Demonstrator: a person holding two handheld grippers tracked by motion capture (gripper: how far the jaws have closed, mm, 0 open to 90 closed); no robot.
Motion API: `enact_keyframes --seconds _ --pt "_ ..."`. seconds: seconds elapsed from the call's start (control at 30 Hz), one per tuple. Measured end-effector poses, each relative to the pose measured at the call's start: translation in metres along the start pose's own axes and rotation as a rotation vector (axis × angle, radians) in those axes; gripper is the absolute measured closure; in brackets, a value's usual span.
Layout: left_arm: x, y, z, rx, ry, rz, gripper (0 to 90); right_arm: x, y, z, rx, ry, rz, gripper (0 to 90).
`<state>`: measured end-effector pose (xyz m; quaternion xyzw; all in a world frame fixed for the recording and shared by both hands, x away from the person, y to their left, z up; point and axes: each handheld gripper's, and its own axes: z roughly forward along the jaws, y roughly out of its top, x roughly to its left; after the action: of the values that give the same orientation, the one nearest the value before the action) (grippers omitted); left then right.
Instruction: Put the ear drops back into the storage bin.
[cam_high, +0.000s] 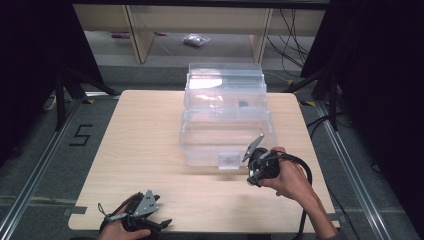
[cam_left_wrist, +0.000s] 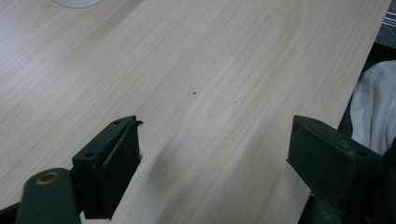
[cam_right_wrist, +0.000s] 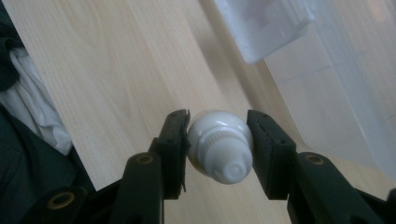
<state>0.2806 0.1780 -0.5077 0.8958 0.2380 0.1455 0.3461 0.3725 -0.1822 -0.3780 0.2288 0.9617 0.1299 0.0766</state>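
My right gripper is shut on a small white bulb-shaped object with a ribbed neck, held just above the wooden table. In the high view this gripper is in the person's right hand, close to the front right corner of a clear plastic box whose lid stands open. My left gripper rests at the table's front edge, left of centre. Its jaws are wide open over bare wood, with nothing between them.
The clear box takes up the middle and back of the table, and a small dark item lies inside it. White cloth shows past the table's near edge. Dark stands and cables flank the table.
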Motion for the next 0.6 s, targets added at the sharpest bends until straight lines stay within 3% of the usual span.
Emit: enact_keyframes --seconds 0.4,0.5,0.6 --pt "0.000 0.000 0.000 0.000 0.000 -0.003 16.5 -0.009 0.003 -0.015 0.004 0.002 -0.009 60.2" --pt "-0.001 -0.001 0.001 -0.006 0.001 -0.028 16.5 -0.012 0.005 -0.019 0.012 0.002 -0.001 60.2" --pt "-0.001 -0.001 0.000 -0.005 0.001 -0.011 16.5 -0.015 0.006 -0.023 0.011 0.001 0.013 60.2"
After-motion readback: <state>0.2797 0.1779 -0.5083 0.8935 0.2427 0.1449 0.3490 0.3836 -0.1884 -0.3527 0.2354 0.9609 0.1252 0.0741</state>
